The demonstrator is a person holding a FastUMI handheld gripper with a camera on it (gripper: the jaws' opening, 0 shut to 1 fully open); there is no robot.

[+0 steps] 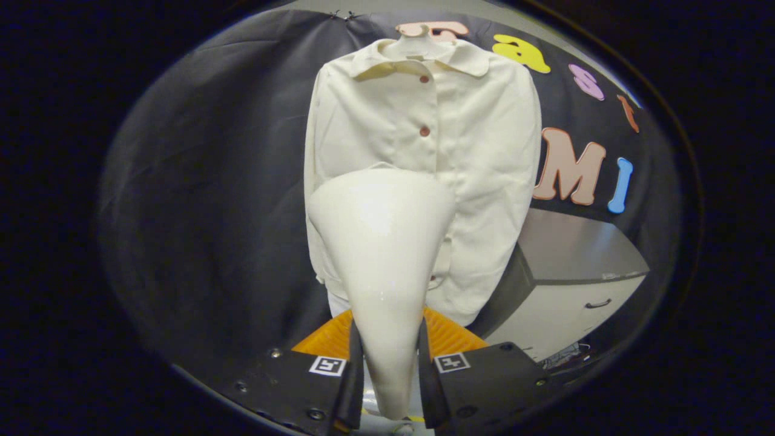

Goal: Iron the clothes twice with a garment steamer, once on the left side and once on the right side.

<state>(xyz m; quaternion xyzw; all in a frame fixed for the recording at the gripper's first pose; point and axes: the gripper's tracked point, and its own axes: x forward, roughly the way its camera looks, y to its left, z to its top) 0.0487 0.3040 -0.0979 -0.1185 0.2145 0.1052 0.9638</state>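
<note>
Lighting even, fairly bright, from above/front. Glare patch on the steamer [381,242] body w/ small hot specks lower down. Soft shadow under the shirt [424,151] collar. Backdrop cloth dim, falling off to dark toward edges. Strong fisheye bend: cabinet [569,278] lines curve. Steamer close-up slightly soft; shirt reasonably sharp.

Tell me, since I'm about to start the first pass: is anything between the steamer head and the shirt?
Nothing visible. The gripper is shut on the garment steamer, whose wide head faces the hanging white shirt directly. The cabinet stands off to the side.
</note>
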